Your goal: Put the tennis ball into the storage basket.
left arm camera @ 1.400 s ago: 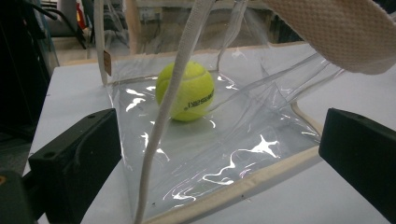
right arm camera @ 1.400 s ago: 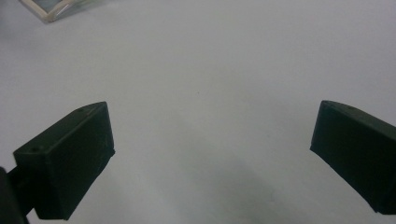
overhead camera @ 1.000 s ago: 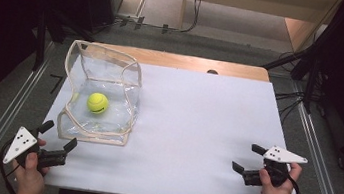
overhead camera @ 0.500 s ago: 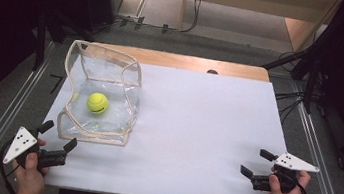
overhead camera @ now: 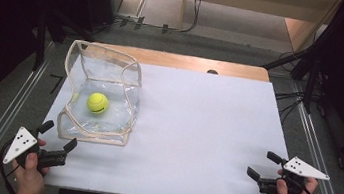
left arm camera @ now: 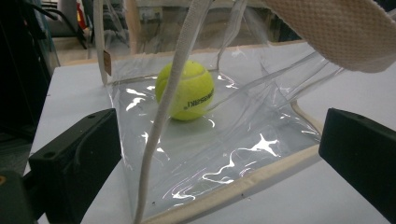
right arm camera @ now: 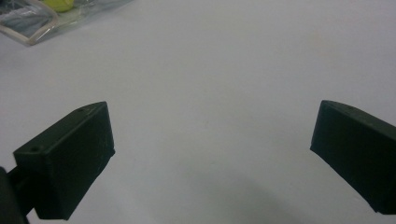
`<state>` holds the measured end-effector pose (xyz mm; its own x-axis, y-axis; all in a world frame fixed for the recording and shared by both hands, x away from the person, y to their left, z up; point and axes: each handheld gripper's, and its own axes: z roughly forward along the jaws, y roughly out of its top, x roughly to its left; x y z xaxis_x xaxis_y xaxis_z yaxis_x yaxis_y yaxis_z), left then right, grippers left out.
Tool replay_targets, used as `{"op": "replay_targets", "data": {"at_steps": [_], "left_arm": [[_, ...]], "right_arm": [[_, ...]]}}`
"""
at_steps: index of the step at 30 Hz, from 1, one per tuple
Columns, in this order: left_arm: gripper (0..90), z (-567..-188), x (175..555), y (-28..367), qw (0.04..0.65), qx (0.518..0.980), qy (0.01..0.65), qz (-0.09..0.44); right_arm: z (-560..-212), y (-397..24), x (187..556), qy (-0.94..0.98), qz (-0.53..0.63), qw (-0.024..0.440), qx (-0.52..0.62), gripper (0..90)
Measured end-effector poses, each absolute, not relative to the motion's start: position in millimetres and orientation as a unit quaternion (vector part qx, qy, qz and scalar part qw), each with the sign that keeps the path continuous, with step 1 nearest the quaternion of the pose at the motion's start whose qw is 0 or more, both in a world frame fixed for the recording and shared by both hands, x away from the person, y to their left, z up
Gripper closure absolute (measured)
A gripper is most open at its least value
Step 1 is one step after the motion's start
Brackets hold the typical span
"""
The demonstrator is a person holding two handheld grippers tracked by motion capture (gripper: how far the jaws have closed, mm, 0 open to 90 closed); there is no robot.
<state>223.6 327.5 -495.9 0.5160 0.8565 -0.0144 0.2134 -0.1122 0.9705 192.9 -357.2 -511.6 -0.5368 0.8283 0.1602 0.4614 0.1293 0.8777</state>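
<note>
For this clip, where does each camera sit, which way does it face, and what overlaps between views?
High view: above the person's side, looking forward and down on the white table; both hands show, with left gripper and right gripper.
Left gripper view: low, between its open jaws, facing the clear bag and tennis ball.
Right gripper view: low, between its open jaws, facing bare table.
Shared: the bag and ball appear in all three, far off in the right gripper view's top-left corner.
</note>
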Motion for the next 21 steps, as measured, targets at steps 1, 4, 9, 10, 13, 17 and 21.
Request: {"op": "replay_targets", "data": {"at_steps": [1, 4, 9, 10, 13, 17, 21], "left_arm": [[0.0, -495.9, 223.6, 327.5, 0.539, 0.684, 0.391, 0.298], [0.0, -495.9, 223.4, 327.6, 0.539, 0.683, 0.392, 0.298], [0.0, -495.9, 223.3, 327.8, 0.540, 0.683, 0.392, 0.298], [0.0, -495.9, 223.3, 327.8, 0.539, 0.683, 0.392, 0.298], [0.0, -495.9, 223.2, 327.7, 0.539, 0.684, 0.392, 0.299], [0.0, -495.9, 223.1, 327.6, 0.538, 0.683, 0.393, 0.299], [0.0, -496.0, 223.3, 327.4, 0.538, 0.683, 0.393, 0.300]], "right_arm": [[-512.0, -358.6, 192.1, 0.726, 0.491, 0.188, 0.444, 0.0], [-512.9, -362.3, 189.1, 0.722, 0.496, 0.188, 0.444, 0.0], [-514.3, -370.1, 183.7, 0.713, 0.505, 0.195, 0.446, 0.0], [-514.5, -371.5, 182.5, 0.709, 0.508, 0.194, 0.449, 0.0], [-517.3, -375.9, 181.0, 0.701, 0.528, 0.194, 0.439, 0.0], [-519.9, -379.0, 181.0, 0.690, 0.544, 0.188, 0.439, 0.0], [-521.1, -378.5, 182.0, 0.690, 0.540, 0.187, 0.444, 0.0]]}}
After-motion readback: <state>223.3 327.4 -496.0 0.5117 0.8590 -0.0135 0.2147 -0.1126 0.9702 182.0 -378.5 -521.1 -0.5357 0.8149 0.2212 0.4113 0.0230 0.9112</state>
